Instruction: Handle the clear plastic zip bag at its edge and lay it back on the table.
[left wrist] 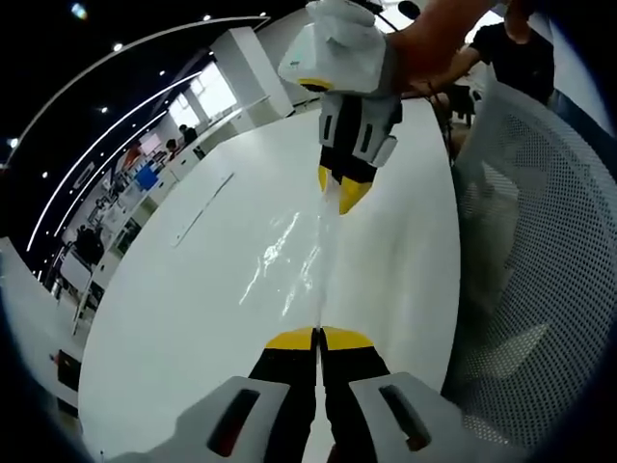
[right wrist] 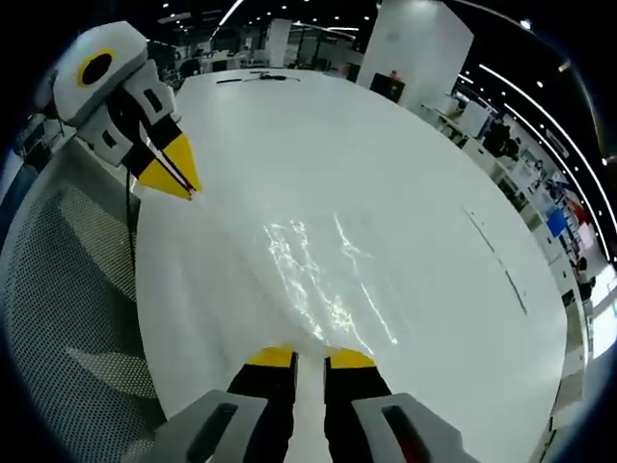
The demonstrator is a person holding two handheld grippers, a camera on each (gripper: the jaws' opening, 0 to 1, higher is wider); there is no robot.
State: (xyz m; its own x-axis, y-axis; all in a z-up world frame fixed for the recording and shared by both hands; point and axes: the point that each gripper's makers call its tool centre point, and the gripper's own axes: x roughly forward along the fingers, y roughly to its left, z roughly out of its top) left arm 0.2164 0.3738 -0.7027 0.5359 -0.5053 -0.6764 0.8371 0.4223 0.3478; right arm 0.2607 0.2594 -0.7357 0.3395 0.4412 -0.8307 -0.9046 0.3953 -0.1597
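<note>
Your left gripper (left wrist: 317, 338) pinches one edge of the bag (left wrist: 289, 256), jaws together on the film. Your right gripper (right wrist: 311, 358) clamps the opposite edge, jaws nearly closed. The bag stretches between both sets of fingers over the table (right wrist: 386, 174), beside a mesh chair (left wrist: 540, 251).

Left gripper view: taken low and close over the round white table (left wrist: 193, 318), facing the right gripper (left wrist: 343, 190) at frame top. Right gripper view: reversed, left gripper (right wrist: 170, 174) seen upper left. Tabletop shared.
</note>
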